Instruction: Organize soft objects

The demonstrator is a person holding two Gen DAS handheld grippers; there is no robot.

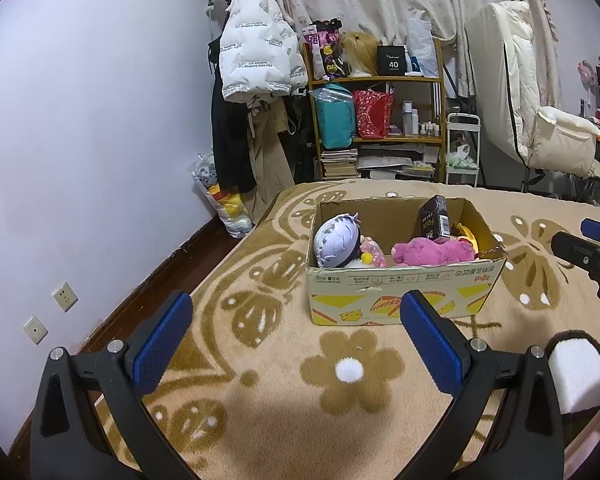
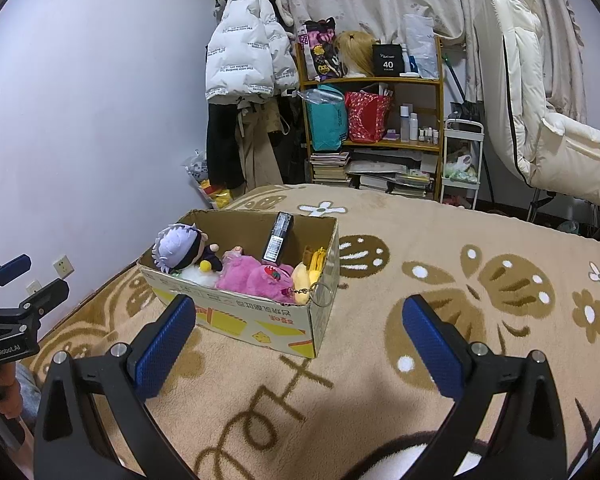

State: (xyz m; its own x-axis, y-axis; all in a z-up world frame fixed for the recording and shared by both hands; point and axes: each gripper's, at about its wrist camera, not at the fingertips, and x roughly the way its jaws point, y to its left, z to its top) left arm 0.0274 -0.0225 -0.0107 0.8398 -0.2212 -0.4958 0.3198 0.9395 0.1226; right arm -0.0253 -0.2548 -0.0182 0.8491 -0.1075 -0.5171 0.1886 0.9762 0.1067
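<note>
An open cardboard box point(image 1: 404, 294) point(image 2: 260, 322) stands on the patterned blanket. It holds a doll with pale purple hair point(image 1: 336, 246) point(image 2: 178, 248), a pink plush point(image 1: 432, 252) point(image 2: 256, 280), a yellow plush with a key ring point(image 2: 310, 274) and a dark carton point(image 1: 434, 216) point(image 2: 278, 238). My left gripper point(image 1: 296, 336) hovers open and empty in front of the box. My right gripper point(image 2: 300, 340) is open and empty too, near the box's right front corner; it also shows at the right edge of the left wrist view as a gripper point(image 1: 588, 248).
The beige and brown blanket point(image 1: 340, 392) point(image 2: 480, 280) covers the bed. A black and white soft item point(image 1: 576, 376) lies at its near right. Behind the bed are a wooden shelf point(image 1: 380, 120), hung coats point(image 1: 256, 60), a white chair point(image 1: 540, 120) and a purple wall with sockets point(image 1: 65, 296).
</note>
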